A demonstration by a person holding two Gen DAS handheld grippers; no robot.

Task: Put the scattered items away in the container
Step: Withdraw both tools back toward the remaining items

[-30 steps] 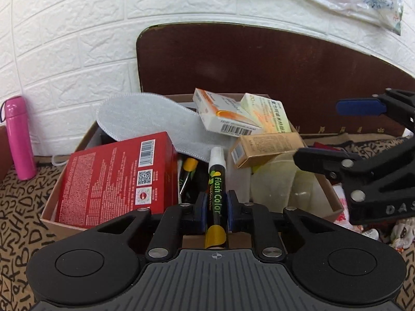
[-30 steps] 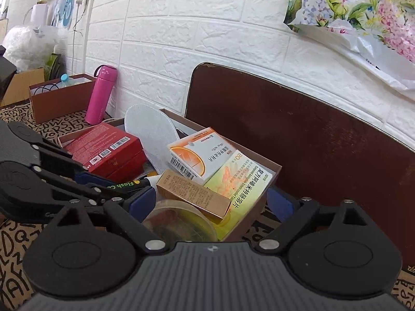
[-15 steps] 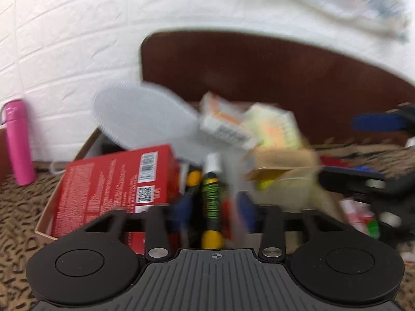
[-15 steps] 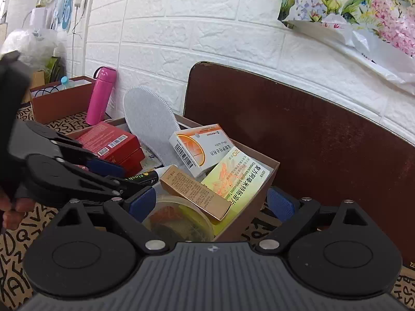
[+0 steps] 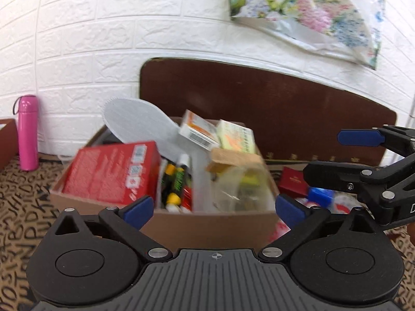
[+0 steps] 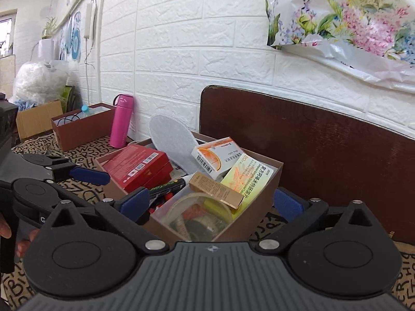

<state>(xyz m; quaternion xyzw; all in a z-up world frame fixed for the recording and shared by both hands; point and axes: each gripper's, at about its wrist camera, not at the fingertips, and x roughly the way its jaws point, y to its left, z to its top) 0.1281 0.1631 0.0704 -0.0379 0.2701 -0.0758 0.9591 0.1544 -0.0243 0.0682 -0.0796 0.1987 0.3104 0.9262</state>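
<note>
The brown cardboard box (image 6: 262, 194) sits on the letter-patterned cloth (image 5: 23, 207) against the white brick wall, packed with a red carton (image 6: 140, 167), a grey insole (image 6: 172, 140), medicine packs, a round clear tub (image 6: 199, 213) and a black "Flash Color" marker (image 5: 179, 178) lying among the pens. The left gripper (image 5: 212, 208) hangs in front of the box, jaws opening with nothing between them; the right gripper (image 6: 211, 202) likewise, jaws opening and empty. A pink flask (image 5: 27, 132) stands to the left, and a small red case (image 5: 294, 182) lies outside the box to the right.
</note>
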